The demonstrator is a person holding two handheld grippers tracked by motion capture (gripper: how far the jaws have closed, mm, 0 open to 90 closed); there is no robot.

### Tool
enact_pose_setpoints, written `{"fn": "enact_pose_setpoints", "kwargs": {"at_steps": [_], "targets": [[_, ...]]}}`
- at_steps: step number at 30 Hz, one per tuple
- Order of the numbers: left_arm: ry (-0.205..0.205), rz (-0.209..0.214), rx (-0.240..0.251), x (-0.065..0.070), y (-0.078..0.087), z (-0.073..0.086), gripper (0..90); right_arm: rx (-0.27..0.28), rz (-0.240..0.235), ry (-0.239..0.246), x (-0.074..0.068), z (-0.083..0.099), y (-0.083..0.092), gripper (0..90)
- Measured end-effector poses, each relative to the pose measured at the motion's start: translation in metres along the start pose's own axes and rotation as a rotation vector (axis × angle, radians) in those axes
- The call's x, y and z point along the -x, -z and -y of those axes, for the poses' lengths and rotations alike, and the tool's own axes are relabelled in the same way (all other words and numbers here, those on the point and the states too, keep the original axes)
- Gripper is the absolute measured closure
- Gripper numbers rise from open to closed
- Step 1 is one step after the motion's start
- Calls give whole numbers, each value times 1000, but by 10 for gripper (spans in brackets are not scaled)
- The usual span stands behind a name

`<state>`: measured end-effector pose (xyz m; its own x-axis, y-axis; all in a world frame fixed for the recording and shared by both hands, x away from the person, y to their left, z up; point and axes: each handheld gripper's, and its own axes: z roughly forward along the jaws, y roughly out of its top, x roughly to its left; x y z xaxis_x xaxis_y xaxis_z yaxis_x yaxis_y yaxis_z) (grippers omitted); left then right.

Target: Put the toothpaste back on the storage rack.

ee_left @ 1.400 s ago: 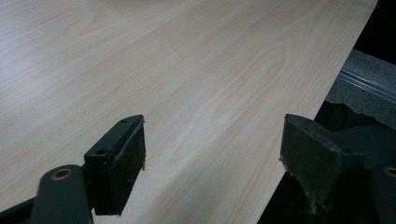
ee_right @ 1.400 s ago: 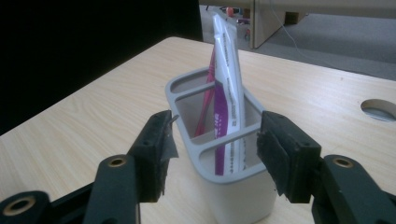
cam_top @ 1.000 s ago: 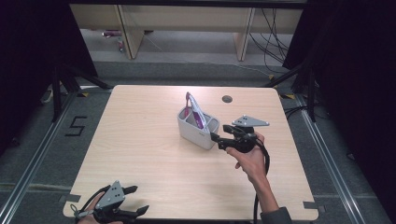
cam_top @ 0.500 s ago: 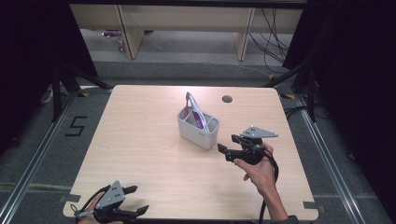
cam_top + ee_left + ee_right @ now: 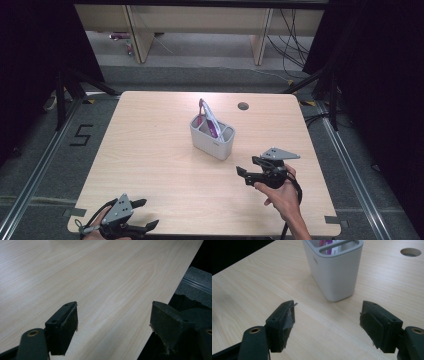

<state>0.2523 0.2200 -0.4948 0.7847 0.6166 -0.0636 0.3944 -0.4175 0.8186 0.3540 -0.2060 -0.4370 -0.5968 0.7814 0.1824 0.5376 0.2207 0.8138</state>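
Right tool, spread and just opened wider, empty, faces upright holder; toothpaste tube leans up-left

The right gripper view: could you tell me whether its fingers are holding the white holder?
No, the fingers stand apart over bare table, and the white holder stands beyond them, untouched.

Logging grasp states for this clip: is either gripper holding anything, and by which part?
Nothing is held. The right gripper has just been opening, nothing between its jaws, short of the white holder. The left gripper is open over bare table.
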Motion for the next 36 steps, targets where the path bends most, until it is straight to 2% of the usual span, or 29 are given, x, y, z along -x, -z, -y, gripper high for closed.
{"fn": "enact_pose_setpoints", "kwargs": {"at_steps": [2,3,4,6,7,8,9,10,12,13,14,15,17,18,19,20,22,24,25,26,27,29,30,31,33,34,35,36], "targets": [[0,1,-1,0,0,0,218,-11,-1,23,1,3,0,279],[1,-3,4,0,0,0,218,-11,-2,5,-1,4,0,278],[1,-4,3,0,0,0,218,-14,10,31,0,6,1,276],[0,-2,2,0,0,0,218,-27,-15,5,-2,10,1,273],[-1,-3,2,0,0,0,218,-28,5,29,-2,11,2,272],[-4,-5,0,0,0,0,218,-28,-15,7,-4,14,0,269],[-1,-4,2,0,0,0,218,-32,-10,23,-4,16,1,268],[-1,-4,2,0,0,0,219,-41,-25,8,-5,18,0,267],[-1,-4,2,0,0,0,218,-45,-8,7,-7,22,1,264],[0,-4,2,0,0,0,218,-44,-25,-6,-8,24,1,263],[0,-5,3,0,0,0,218,-55,-16,24,-7,25,2,260],[3,-1,-2,0,0,0,218,-48,-25,2,-9,28,1,256],[0,-3,1,0,1,0,218,-60,-30,9,-10,30,3,253],[1,-4,4,0,1,0,218,-65,-15,16,-10,32,4,250],[1,-4,3,0,1,0,218,-65,-37,10,-10,33,4,245],[0,-3,3,0,1,0,218,-67,-29,-2,-10,35,5,237],[-2,-2,0,0,1,0,217,-66,-14,6,-10,38,7,220],[-1,-2,-3,0,1,0,216,-66,-15,-29,-12,42,8,203],[-1,-2,-3,0,1,0,215,-66,-13,0,-9,43,9,202],[-3,-4,-7,0,1,0,215,-59,-10,-29,-12,45,10,202],[0,-2,-4,0,1,0,214,-56,-9,-35,-12,46,11,198],[0,-3,0,1,0,0,213,-62,-8,-26,-11,50,14,170],[-1,-2,-5,0,1,0,213,-53,3,4,-9,51,15,165],[-3,-3,-4,0,1,0,212,-56,-10,-27,-11,53,15,162],[1,-12,10,1,0,0,212,-57,-8,-23,-11,55,18,157],[-1,-5,1,0,1,0,211,-42,2,7,-9,57,18,157],[4,-5,6,1,0,0,210,-49,-5,-21,-10,58,19,158],[2,-5,5,1,0,0,210,-46,-6,4,-9,59,20,158]]}}
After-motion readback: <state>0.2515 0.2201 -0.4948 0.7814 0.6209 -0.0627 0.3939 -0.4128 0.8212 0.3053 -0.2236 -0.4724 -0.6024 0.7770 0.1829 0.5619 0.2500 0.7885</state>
